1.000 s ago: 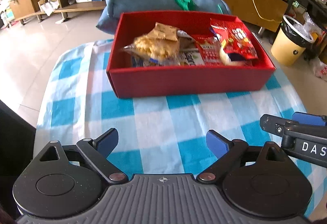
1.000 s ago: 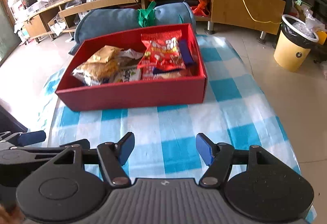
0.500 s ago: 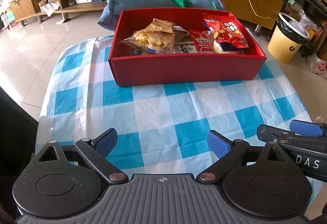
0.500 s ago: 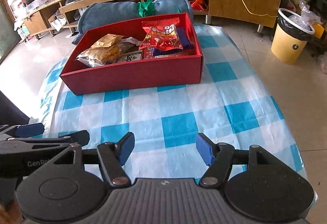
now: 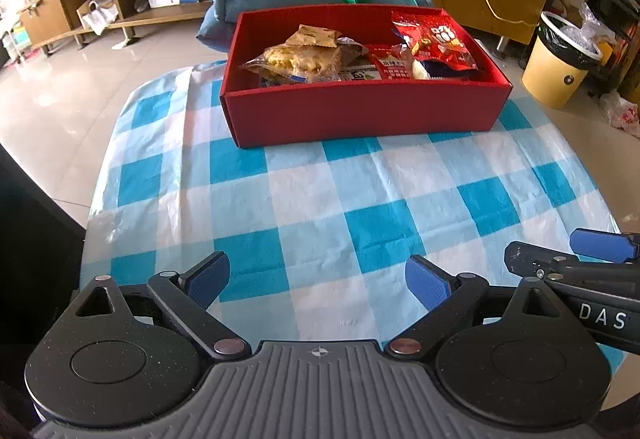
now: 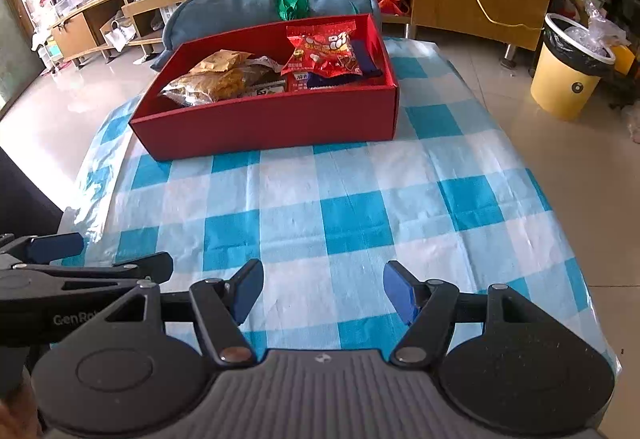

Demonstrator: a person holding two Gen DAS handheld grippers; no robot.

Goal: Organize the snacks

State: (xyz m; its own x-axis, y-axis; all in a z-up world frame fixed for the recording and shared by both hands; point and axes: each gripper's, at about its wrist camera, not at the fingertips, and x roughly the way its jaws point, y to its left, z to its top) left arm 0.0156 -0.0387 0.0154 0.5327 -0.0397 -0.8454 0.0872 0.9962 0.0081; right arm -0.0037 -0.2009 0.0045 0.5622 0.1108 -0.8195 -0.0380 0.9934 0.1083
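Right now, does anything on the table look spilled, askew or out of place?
Nothing stands out. Every snack packet sits inside the red box, loosely piled; the checked cloth around it is bare. Both grippers, left and right, hang open and empty.

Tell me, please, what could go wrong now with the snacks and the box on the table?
The red snack bag leans high against the far wall of the red box and might slide out over the rim. The box sits close to the table's far edge, so a push could tip it off. The thin checked cloth may drag if caught.
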